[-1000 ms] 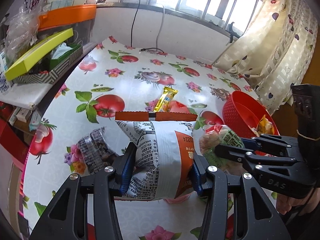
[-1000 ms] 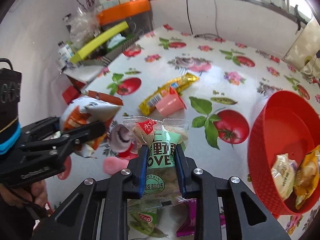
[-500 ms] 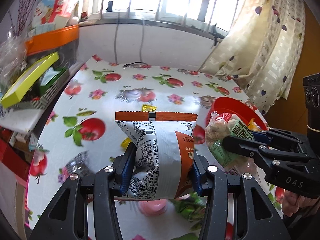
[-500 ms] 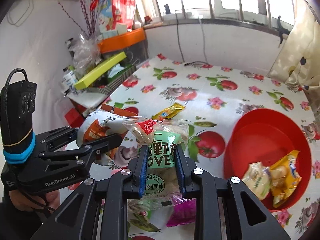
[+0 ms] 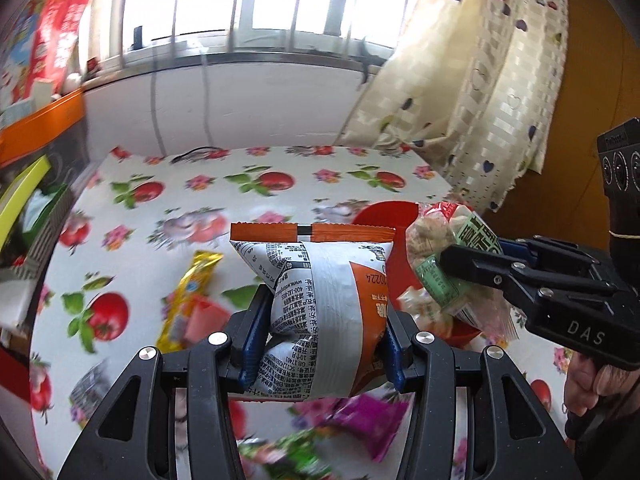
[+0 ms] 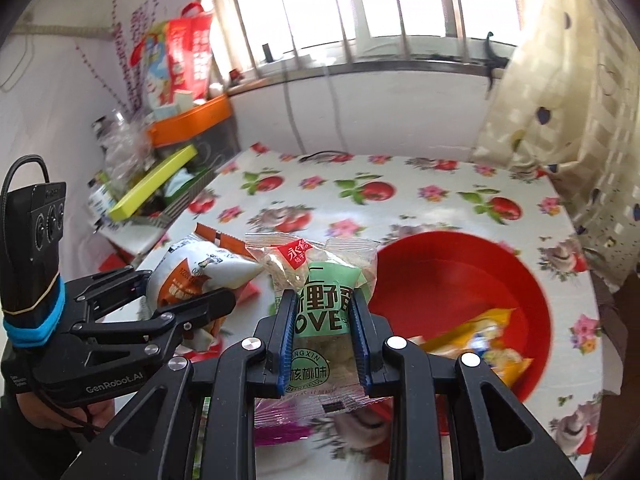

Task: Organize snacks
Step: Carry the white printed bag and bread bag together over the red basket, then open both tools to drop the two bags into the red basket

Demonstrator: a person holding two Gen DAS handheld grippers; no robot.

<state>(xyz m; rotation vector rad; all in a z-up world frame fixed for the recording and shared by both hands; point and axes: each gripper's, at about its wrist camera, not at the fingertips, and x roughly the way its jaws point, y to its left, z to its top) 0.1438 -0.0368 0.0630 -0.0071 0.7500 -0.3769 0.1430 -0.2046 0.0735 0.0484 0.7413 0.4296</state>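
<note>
My left gripper (image 5: 320,344) is shut on a white and orange snack bag (image 5: 320,308), held above the table; it also shows in the right wrist view (image 6: 192,276). My right gripper (image 6: 322,340) is shut on a clear packet with a green label (image 6: 320,308), held just left of the red bowl (image 6: 532,300). That packet shows in the left wrist view (image 5: 444,252) over the bowl's edge (image 5: 384,216). The bowl holds a few snack packets (image 6: 480,336).
On the fruit-print tablecloth (image 5: 280,184) lie a yellow bar (image 5: 192,292), a pink piece (image 5: 204,316), a magenta wrapper (image 5: 368,420) and a green one (image 5: 288,456). Boxes and an orange shelf (image 6: 188,124) stand at the left. A curtain (image 5: 480,80) hangs at the right.
Both grippers have risen and moved right toward the red bowl, each still holding its packet. The green-label packet now hangs by the bowl's rim.
</note>
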